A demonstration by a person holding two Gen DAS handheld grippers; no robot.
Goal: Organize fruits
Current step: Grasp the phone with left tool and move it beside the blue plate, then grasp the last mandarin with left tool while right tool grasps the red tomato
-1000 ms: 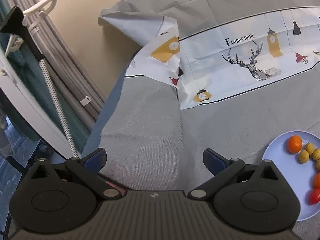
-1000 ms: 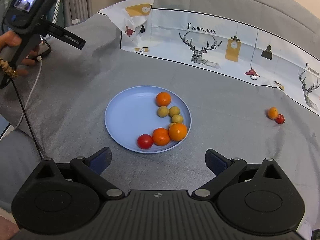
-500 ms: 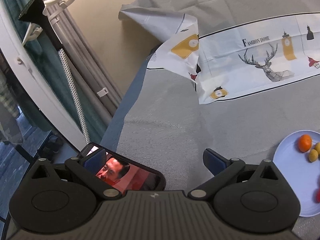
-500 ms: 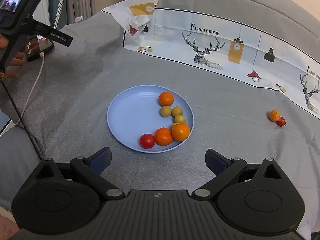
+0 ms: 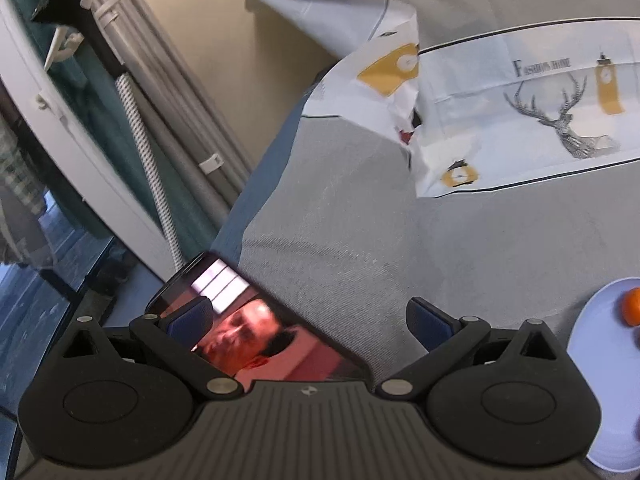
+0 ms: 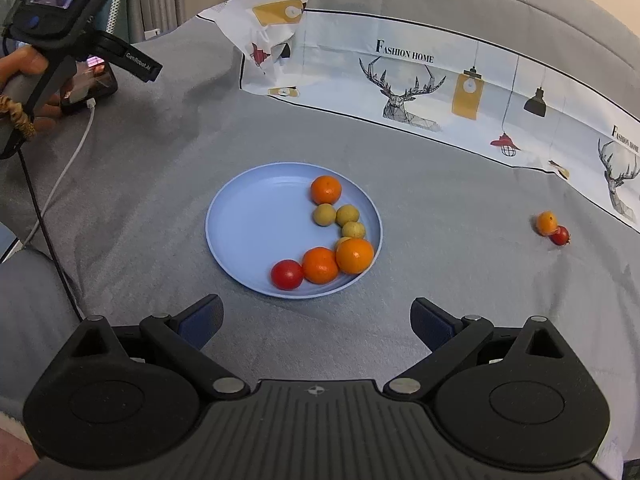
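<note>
Gathering step mid-way: blue plate (image 6: pixel 256 240) holds most fruits, small orange (image 6: pixel 546 222) and red tomato (image 6: pixel 560 235) lie touching, well right of it; right tongs (image 6: pixel 316 320) and left tongs (image 5: pixel 308 318) both wide open, empty; next probably right tongs reach those two

Both grippers, left gripper (image 5: pixel 308 316) and right gripper (image 6: pixel 316 318), empty, jaws spread wide, fingers forward.
</note>
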